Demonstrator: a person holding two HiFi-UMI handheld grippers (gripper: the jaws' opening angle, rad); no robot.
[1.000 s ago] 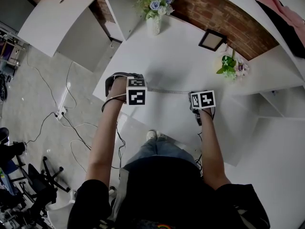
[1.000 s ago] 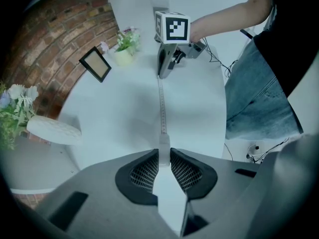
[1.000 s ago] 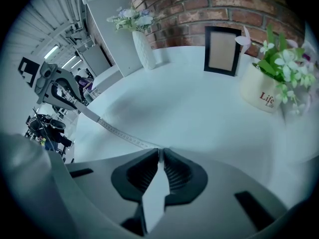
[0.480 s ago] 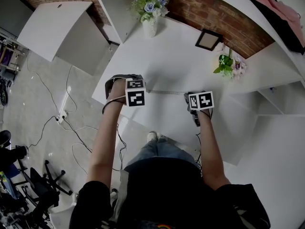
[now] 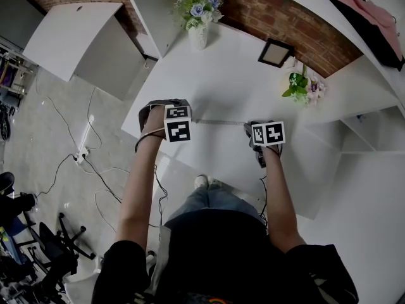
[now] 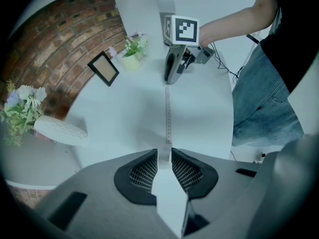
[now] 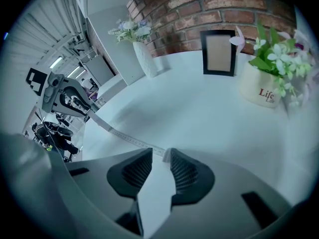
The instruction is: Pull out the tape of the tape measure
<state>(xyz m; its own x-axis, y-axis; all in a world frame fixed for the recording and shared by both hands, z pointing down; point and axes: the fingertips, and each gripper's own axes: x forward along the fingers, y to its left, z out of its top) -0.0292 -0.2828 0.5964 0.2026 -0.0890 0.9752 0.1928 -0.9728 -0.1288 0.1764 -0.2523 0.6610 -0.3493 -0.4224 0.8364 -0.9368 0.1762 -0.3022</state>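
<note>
Our left claw (image 6: pixel 164 154) clenched the tape measure (image 6: pixel 163 160). Its tape (image 6: pixel 168 118) ran across the desk (image 6: pixel 119 108) to our right claw (image 7: pixel 160 156), which had just been opening, the tip between

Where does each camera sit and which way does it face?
Head view: on the person's head, facing steeply down at the table; shows both forearms, left gripper and right gripper.
Left gripper view: on the left gripper, along its jaws, shut on the tape measure, toward the right gripper.
Right gripper view: on the right gripper, along jaws that have just been opening, the end of the tape between them, toward the left gripper.
Shared: all show the tape.
</note>
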